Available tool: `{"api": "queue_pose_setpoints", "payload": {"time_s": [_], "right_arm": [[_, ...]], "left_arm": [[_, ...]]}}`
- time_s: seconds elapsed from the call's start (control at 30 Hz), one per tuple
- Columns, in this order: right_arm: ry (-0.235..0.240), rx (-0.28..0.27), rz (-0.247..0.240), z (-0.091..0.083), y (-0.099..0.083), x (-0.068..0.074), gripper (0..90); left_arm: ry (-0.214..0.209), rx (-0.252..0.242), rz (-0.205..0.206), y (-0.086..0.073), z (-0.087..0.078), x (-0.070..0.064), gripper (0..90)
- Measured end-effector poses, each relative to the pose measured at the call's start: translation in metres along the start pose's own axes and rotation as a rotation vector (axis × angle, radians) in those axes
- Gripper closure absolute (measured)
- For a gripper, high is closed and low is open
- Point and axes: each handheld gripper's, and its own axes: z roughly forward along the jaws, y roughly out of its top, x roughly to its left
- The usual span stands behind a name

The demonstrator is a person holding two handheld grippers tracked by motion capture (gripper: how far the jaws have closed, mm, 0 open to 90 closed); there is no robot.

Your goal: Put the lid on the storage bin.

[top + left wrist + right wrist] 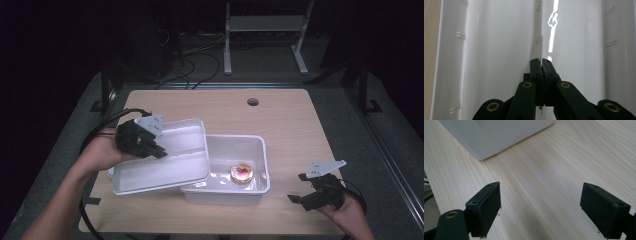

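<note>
Room beyond the wooden table [290, 125] is dark; a metal frame stands at the far side, details unclear. White lid [165, 157] covers the left part of the white bin [250, 187], so that end of the bin is hidden. Left gripper [159, 150] is clamped on the lid: in the left gripper view its jaws are pressed together on a thin central ridge of the white plastic. Lid sits tilted, overlapping the bin's left rim. Right gripper [300, 189] has jaws wide apart, holding nothing, low over bare tabletop right of the bin. Inside the bin, a small round item [242, 173], red on top, kind unclear
</note>
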Motion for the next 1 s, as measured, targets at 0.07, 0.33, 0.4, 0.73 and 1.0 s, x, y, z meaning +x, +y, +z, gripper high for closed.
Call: {"api": "queue_pose_setpoints", "payload": {"time_s": [0.07,0.33,0.4,0.73,1.0], "right_arm": [[0.001,-0.005,-0.001,-0.001,0.000,0.000,16.2],[-0.007,-0.015,-0.001,-0.004,-0.002,0.000,16.2],[-0.006,-0.014,0.000,-0.004,-0.002,0.001,16.2],[-0.004,-0.026,0.002,-0.005,-0.001,0.001,16.2],[-0.002,-0.036,0.000,-0.006,-0.002,0.000,16.2]], "left_arm": [[-0.018,-0.005,0.002,0.010,0.004,0.003,89.3],[-0.064,-0.002,0.048,0.047,0.031,0.008,89.3],[-0.076,-0.001,0.057,0.056,0.038,0.008,89.3],[-0.116,0.018,0.107,0.095,0.068,0.008,89.3],[-0.133,0.054,0.133,0.110,0.090,0.010,89.3]]}}
